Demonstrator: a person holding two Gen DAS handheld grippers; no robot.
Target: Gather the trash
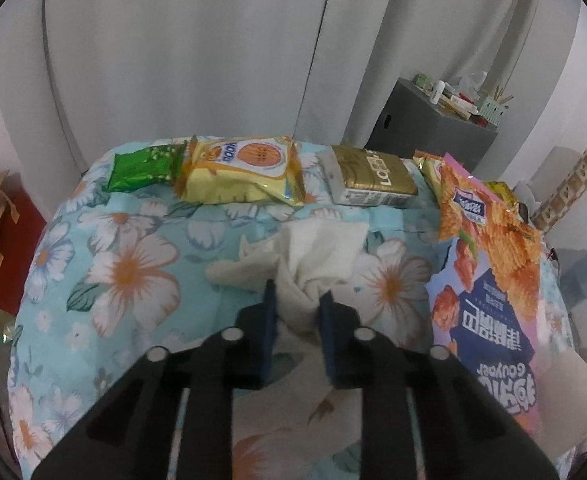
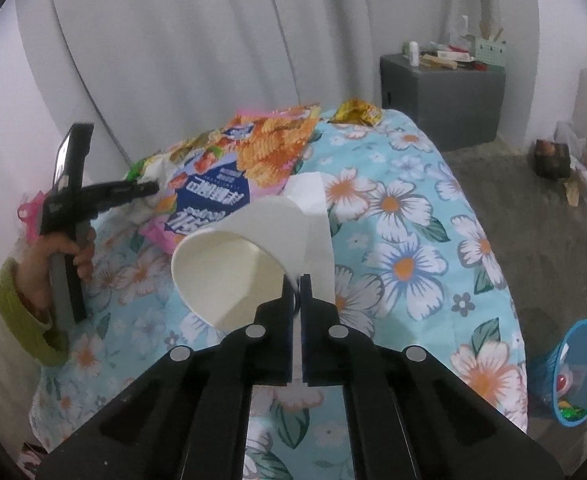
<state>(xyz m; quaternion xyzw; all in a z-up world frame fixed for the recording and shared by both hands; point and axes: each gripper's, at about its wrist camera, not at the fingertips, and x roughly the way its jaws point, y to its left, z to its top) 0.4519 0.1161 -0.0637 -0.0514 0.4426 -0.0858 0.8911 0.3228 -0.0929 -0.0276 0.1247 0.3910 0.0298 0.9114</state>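
On the flowered blue bed cover point(image 1: 105, 264), the left claw point(image 1: 296, 306) is pinching the soft, light crumpled white tissue point(image 1: 293, 256) at its bunched middle, while the right claw point(image 2: 297, 292) is clenching the thin, crushable rim of the white paper cup point(image 2: 229, 268).

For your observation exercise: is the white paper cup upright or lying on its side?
On its side: the paper cup shows its open mouth sideways, with the right gripper pinching its rim.
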